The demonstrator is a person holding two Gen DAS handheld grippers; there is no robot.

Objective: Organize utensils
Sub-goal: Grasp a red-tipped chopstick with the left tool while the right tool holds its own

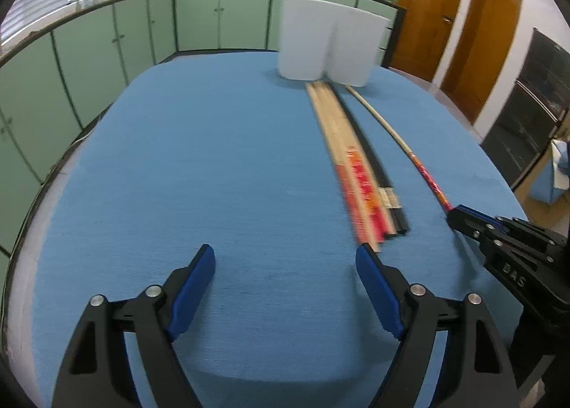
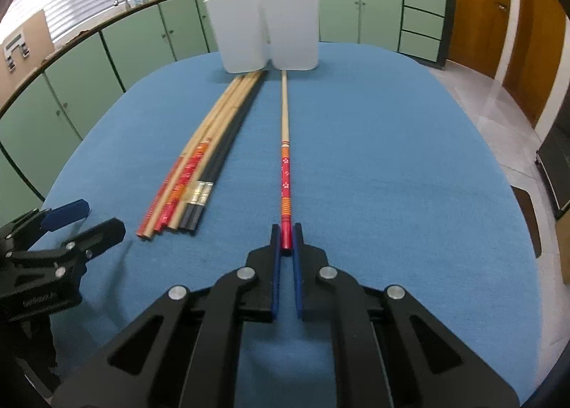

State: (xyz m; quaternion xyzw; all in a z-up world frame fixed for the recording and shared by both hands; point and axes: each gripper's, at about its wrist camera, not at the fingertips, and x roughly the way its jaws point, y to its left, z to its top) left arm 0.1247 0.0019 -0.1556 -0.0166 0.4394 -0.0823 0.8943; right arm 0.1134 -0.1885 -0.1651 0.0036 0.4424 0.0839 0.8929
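Right tongs (image 2: 285,235) are clamping the red painted end of a single long chopstick (image 2: 284,144), pads pressing on both sides of it. Left tongs (image 1: 285,274) are hanging spread wide with nothing between the blue pads, hovering over bare cloth.

Beneath both is lying a blue tablecloth (image 2: 392,158), running wide and open to the right of the right tongs before dropping off at a rounded edge; that side is offering the freest room to lift and swing.

Straight ahead of both tongs, at the far end of the cloth, a white two-part holder (image 2: 267,30) is standing upright, its two cups touching.

Between the two tongs, a bundle of chopsticks (image 2: 199,165) is lying flat, wooden and black ones side by side, near ends just ahead of the left tongs' right pad.

The gripped chopstick is pointing its long axis directly away from the right tongs, its pale tip reaching the foot of the holder's right cup. Judging by this, lifting tip-first into that cup is looking like the coming move.
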